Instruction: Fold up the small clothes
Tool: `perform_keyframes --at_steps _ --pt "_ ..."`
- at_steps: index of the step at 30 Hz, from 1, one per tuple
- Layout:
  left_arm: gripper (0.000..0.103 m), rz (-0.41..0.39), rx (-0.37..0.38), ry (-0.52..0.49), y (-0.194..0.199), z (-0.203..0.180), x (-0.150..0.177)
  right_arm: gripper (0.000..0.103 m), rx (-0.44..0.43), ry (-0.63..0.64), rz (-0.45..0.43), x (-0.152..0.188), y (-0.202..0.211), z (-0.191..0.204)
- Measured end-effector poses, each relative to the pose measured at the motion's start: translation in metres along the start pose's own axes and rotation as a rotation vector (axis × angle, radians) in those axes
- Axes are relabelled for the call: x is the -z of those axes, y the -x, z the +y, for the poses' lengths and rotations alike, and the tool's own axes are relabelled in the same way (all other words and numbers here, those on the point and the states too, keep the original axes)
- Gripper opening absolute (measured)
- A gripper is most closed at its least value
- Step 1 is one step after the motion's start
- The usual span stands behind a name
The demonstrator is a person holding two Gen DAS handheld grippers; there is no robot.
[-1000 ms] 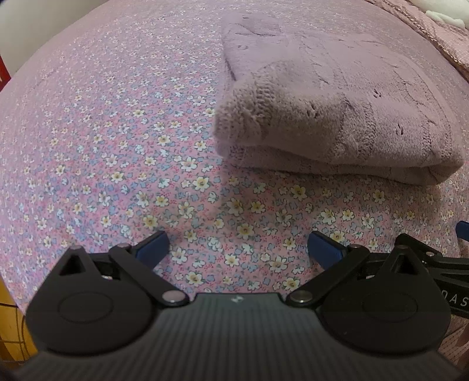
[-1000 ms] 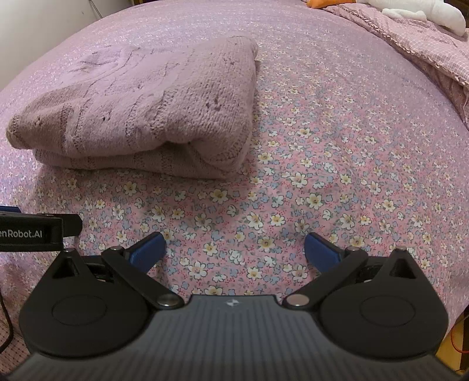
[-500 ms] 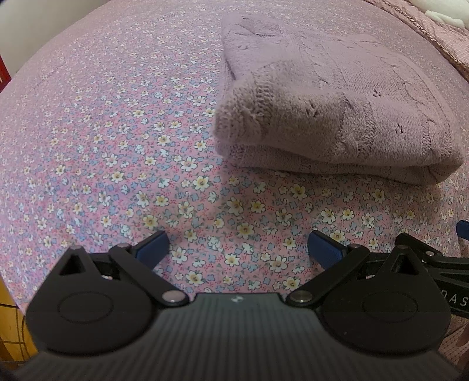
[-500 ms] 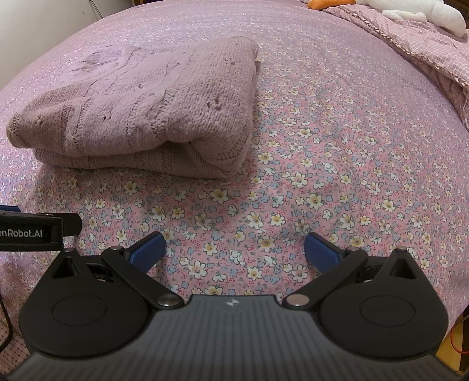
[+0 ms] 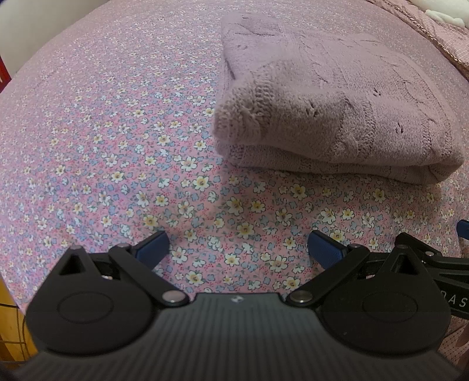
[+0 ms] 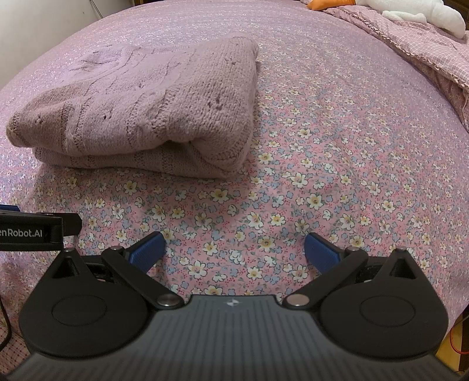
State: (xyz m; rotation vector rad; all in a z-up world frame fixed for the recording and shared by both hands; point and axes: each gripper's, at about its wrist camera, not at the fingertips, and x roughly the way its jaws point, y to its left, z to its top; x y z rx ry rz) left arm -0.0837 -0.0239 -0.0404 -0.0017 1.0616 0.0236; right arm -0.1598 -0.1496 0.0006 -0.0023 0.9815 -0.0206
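A mauve knitted sweater lies folded in a thick stack on the flowered bedsheet. It sits ahead and to the right in the left wrist view, and ahead and to the left in the right wrist view. My left gripper is open and empty, low over the sheet, short of the sweater. My right gripper is open and empty, also short of the sweater. Each gripper shows at the edge of the other's view.
A pink checked quilt with a white plush toy lies at the far right of the bed. The bed's near edge is just below the grippers, with wooden floor at the lower left.
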Motion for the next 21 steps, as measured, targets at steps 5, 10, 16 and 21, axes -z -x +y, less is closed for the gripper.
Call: perform_keyframes --at_steps 5,10,16,21 --pt "0.103 0.008 0.006 0.002 -0.0006 0.0020 -0.0019 0.103 0.001 0.001 0.003 -0.0001 0.0000 0.0003" --pt "0.103 0.009 0.002 0.000 -0.0012 0.0021 -0.0035 0.103 -0.001 0.002 0.001 -0.0002 0.0001 -0.0005" --pt "0.103 0.007 -0.001 0.006 -0.0011 0.0027 -0.0035 0.103 -0.001 0.003 -0.004 0.0007 0.0010 -0.0002" --pt "0.103 0.008 -0.002 0.002 0.0005 0.0021 -0.0021 0.103 0.000 0.002 -0.003 0.0004 0.0009 0.0000"
